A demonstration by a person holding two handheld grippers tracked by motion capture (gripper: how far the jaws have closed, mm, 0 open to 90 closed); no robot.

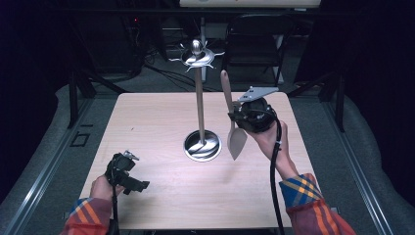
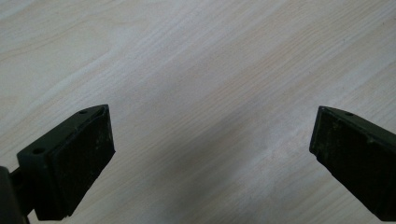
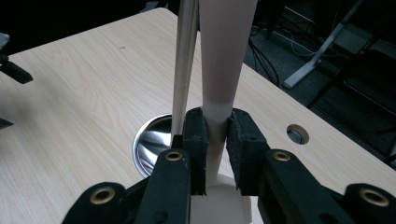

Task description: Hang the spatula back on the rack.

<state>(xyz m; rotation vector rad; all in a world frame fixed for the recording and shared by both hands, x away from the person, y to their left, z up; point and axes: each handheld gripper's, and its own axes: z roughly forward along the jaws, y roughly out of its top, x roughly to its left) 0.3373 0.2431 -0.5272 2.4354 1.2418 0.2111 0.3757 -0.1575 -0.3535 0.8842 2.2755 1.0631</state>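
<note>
A metal utensil stand [image 1: 199, 105] rises from a round shiny base [image 1: 202, 145] at the table's middle, with a ring of hooks [image 1: 196, 55] at its top. Just right of the pole, my right gripper [image 1: 236, 115] is shut on a beige spatula [image 1: 236, 141], which is lifted off the table and stands upright, blade down and handle up. In the right gripper view the pads [image 3: 198, 140] clamp the spatula's neck [image 3: 224, 56], with the pole [image 3: 186, 60] close on its left. My left gripper [image 1: 137, 171] rests low at the near left, open over bare wood [image 2: 212, 70].
The light wooden table [image 1: 161, 196] ends in dark floor on all sides. A small round hole [image 3: 297, 133] pierces the tabletop near its edge. A dark chair [image 1: 254, 39] and cables stand behind the table.
</note>
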